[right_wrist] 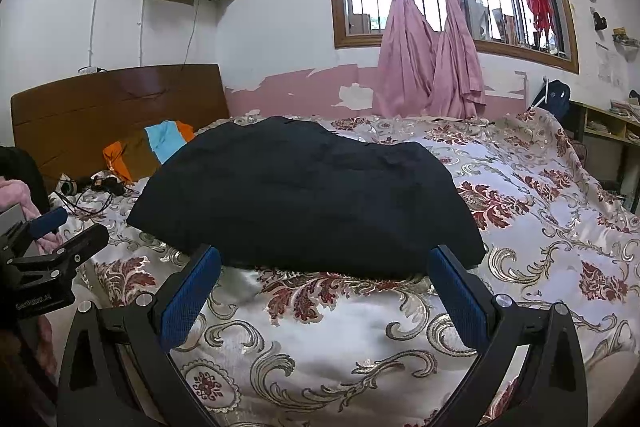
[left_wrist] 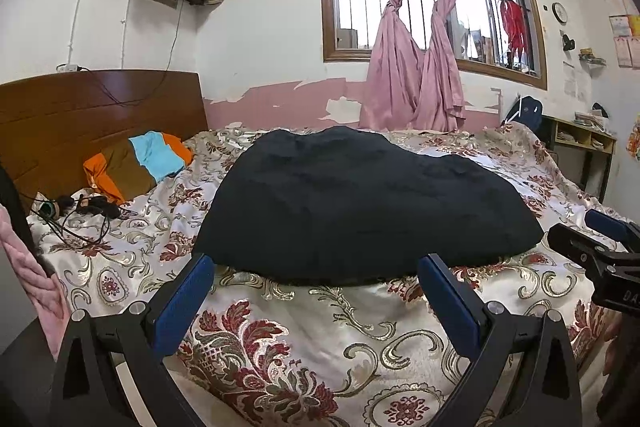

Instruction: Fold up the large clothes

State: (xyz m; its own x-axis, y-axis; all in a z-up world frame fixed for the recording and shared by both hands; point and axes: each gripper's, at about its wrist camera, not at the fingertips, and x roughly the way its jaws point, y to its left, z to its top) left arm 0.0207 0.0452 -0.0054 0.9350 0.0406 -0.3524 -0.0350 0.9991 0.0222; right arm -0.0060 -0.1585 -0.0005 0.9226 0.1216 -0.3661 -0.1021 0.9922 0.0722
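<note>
A large black garment (left_wrist: 360,203) lies folded in a flat pile on the floral bedspread (left_wrist: 312,339); it also shows in the right wrist view (right_wrist: 304,199). My left gripper (left_wrist: 316,267) is open and empty, its blue-padded fingers (left_wrist: 184,303) just short of the garment's near edge. My right gripper (right_wrist: 324,257) is open and empty too, in front of the same edge, fingertips close to the cloth. Each gripper shows in the other's view, the right one (left_wrist: 596,247) at the right and the left one (right_wrist: 52,239) at the left.
A wooden headboard (left_wrist: 96,115) stands at the left with an orange, brown and blue pillow (left_wrist: 136,163) and tangled cables (left_wrist: 80,211) below it. Pink curtains (left_wrist: 412,59) hang at the window behind the bed. A shelf (left_wrist: 580,143) stands at the right.
</note>
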